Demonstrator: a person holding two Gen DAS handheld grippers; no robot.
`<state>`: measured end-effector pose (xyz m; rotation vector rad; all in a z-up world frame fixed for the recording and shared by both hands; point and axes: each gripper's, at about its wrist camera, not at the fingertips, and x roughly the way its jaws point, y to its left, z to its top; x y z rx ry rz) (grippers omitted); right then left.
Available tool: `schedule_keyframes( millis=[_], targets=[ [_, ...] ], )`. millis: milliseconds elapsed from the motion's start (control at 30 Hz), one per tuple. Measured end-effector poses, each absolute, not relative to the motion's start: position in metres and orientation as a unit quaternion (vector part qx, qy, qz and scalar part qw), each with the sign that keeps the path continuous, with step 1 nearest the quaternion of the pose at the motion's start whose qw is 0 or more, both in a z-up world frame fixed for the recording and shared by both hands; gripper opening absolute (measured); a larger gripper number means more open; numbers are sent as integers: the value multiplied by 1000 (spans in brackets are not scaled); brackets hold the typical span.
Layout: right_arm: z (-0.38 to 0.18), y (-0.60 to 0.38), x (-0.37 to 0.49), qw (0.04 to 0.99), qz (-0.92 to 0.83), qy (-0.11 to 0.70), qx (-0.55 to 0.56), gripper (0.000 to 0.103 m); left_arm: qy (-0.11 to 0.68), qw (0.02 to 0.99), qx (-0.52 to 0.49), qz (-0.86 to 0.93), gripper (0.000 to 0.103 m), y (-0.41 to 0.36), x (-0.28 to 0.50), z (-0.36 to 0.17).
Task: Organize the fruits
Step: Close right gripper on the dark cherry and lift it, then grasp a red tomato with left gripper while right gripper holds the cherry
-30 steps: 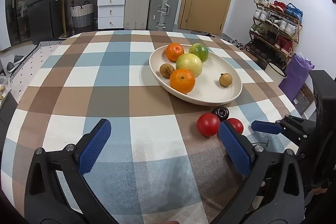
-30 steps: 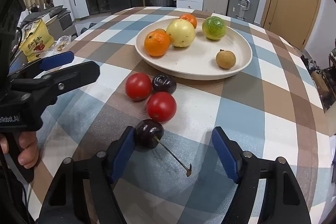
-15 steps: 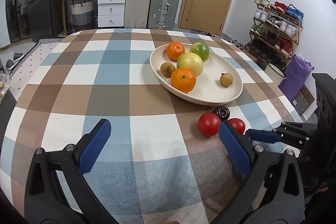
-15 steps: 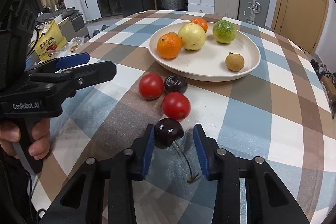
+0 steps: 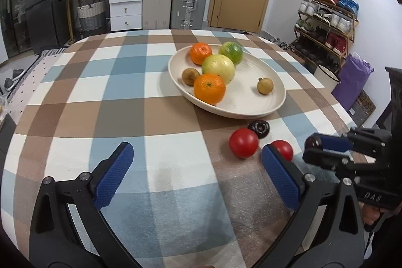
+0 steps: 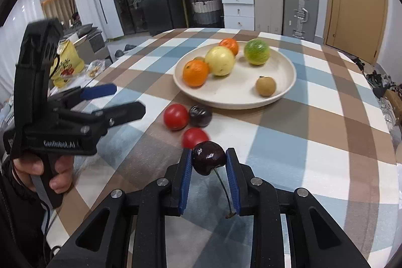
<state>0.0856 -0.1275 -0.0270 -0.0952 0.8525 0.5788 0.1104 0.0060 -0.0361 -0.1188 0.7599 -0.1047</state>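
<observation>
One dark cherry (image 6: 208,160) sits clamped in the right gripper (image 6: 208,162), short of the plate (image 6: 286,82). Beyond it lie two tomatoes (image 6: 176,116). It should travel gently, stem trailing, to the plate's bare patch. The left gripper (image 5: 198,172) hangs spread wide, empty.

on my left gripper (image 6: 118,102) body i read "GenRobot.AI" in white letters. the right gripper (image 5: 316,150) housing shows faint marks like "DAS". print on the yellow snack bag (image 6: 66,64) is too small to read.
</observation>
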Motion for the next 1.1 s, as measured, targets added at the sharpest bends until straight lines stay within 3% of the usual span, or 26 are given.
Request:
schedule_keyframes(
  millis=[167,400,567,667,700,1100],
  targets=[
    [-25,-141,91,874,267,406,-30,27,394,915,-46,-66,99,-10,119,-43],
    [-25,-151,98,875,262,406,-18,27,424,901,-49,-80,80,-19,138,-53],
    [-25,-155,100,876,261,406,-15,27,433,894,-55,-102,63,-23,146,-57],
    [-26,-156,101,876,260,407,-13,27,430,892,-65,-126,42,-23,146,-56],
    [-26,-156,101,875,260,407,-13,27,428,891,-70,-135,31,-24,145,-56],
    [-15,-155,103,880,269,392,-12,27,380,911,-80,-136,29,-15,133,-31]
  ],
)
